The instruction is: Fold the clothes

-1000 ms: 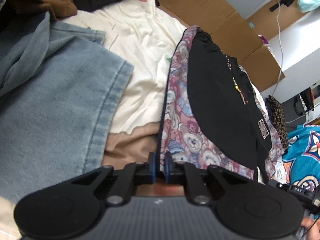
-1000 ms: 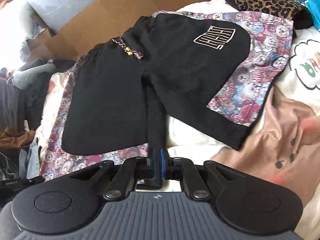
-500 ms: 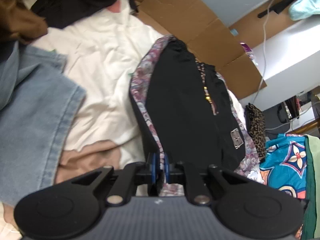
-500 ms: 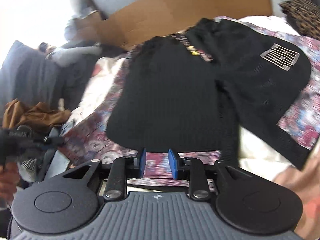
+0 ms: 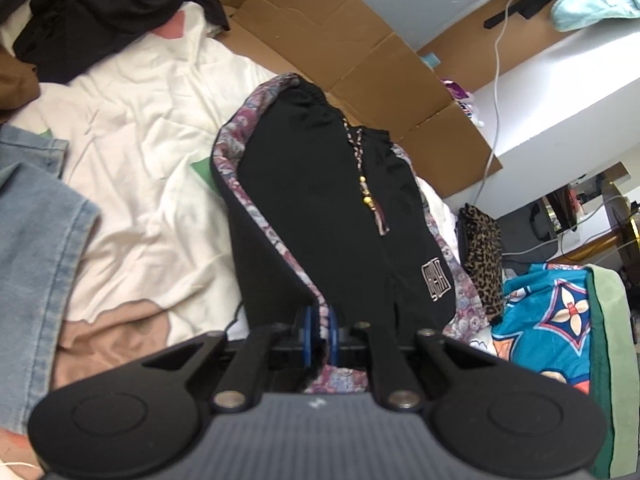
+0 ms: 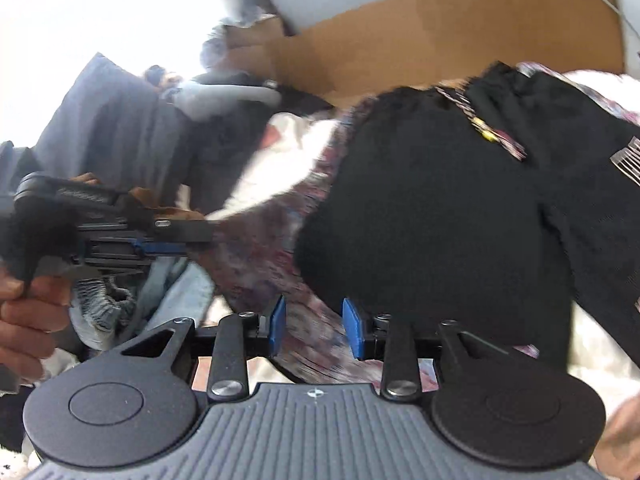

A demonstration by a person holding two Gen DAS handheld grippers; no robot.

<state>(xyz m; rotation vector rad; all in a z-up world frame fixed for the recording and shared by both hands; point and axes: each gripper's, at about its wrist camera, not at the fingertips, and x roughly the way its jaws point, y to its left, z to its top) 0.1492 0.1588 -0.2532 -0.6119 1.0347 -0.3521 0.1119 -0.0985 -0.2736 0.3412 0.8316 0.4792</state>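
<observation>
On the bed, over a cream sheet (image 5: 140,152), lay the black shorts (image 5: 332,208) with their bear-print panels and beaded drawstring (image 5: 366,184), one leg lifted at its hem. The left gripper (image 5: 320,334) had its blue pads pressed together on that hem, the cloth rising taut from the bed to the pads.

The left wrist view alone showed the denim (image 5: 36,248) along the left edge, a leopard-print bundle (image 5: 480,248) and a bright teal cloth (image 5: 548,320) past the shorts, flattened cardboard (image 5: 352,60) against the wall, and a white cable (image 5: 496,80) hanging down.

The right wrist view alone showed the left gripper from the side (image 6: 168,246), a hand (image 6: 28,312) wrapped round its grip, and grey bedding (image 6: 108,128) behind. The right gripper (image 6: 314,328) had its jaws opening, pads well apart; printed fabric of the shorts (image 6: 440,216) lay in the gap below them, touched by neither pad.

The right wrist view was badly smeared; the logo on the shorts could not be read there. Its upper left was blown out white. The near hem was hidden behind both gripper bodies.
</observation>
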